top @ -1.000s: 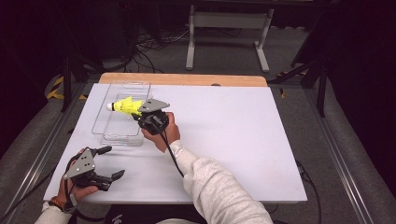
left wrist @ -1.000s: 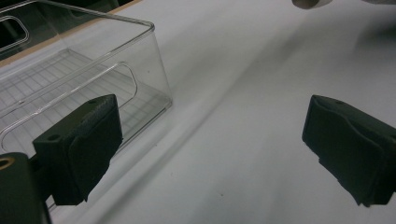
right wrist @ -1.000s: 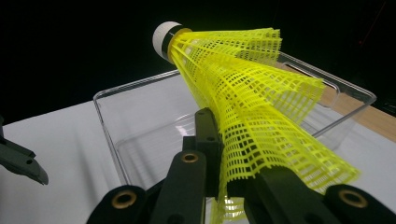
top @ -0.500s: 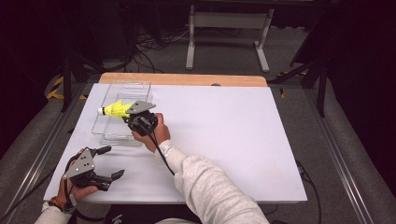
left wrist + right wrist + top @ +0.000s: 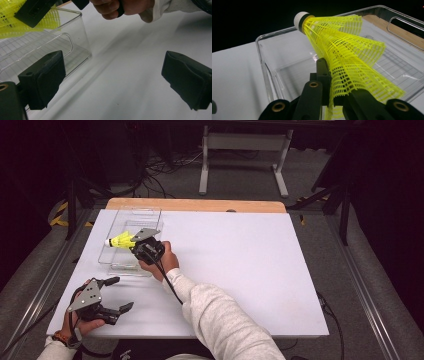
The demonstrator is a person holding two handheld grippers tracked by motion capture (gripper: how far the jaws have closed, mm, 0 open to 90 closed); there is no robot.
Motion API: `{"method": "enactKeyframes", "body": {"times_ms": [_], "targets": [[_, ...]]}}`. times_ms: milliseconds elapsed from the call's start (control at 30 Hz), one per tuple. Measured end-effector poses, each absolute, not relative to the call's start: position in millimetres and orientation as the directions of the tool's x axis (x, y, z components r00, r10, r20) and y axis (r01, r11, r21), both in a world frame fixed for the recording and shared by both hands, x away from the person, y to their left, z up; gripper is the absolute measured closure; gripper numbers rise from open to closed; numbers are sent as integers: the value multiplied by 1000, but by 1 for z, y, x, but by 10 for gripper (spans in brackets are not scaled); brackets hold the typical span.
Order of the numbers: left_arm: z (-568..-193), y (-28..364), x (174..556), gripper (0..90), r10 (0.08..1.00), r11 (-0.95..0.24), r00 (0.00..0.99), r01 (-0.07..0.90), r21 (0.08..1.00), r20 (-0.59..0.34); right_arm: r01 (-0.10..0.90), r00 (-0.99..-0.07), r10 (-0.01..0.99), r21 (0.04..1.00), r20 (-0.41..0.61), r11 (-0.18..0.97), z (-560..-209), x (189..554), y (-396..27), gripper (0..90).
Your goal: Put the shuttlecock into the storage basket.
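The right tool pinches the crushed skirt of a yellow plastic shuttlecock between its pressed-together jaws, holding it above the clear plastic bin at the left of the white worktop, white cork tip pointing away from the hand. The left tool rests near the worktop's front left corner, jaws spread wide with nothing between them.

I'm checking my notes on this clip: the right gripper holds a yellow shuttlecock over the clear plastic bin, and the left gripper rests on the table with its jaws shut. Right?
Not quite. The left gripper has its jaws wide open, as the left gripper view shows. The rest stands: the right gripper holds the yellow shuttlecock over the clear plastic bin.
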State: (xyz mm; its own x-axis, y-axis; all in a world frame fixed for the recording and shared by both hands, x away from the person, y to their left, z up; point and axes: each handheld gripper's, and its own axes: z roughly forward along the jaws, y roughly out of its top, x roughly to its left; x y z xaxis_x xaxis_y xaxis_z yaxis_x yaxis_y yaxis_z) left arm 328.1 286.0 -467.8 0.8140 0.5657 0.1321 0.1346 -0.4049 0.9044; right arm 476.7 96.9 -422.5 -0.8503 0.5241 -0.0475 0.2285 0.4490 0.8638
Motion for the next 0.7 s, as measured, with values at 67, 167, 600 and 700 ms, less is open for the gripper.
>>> {"method": "enactKeyframes", "body": {"times_ms": [67, 167, 600, 700], "targets": [[-468, 286, 328, 61, 565, -406, 815, 135, 904, 132, 235, -850, 525, 861, -43, 451, -424, 479, 97, 884], [-468, 286, 328, 61, 563, -406, 816, 135, 904, 132, 241, -851, 524, 856, -41, 457, -424, 481, 97, 884], [-468, 285, 328, 62, 558, -412, 819, 135, 901, 133, 293, -856, 516, 799, -25, 525, -425, 493, 99, 879], [-468, 285, 329, 62, 559, -410, 819, 134, 902, 132, 301, -864, 503, 783, -17, 544, -425, 495, 100, 877]]}}
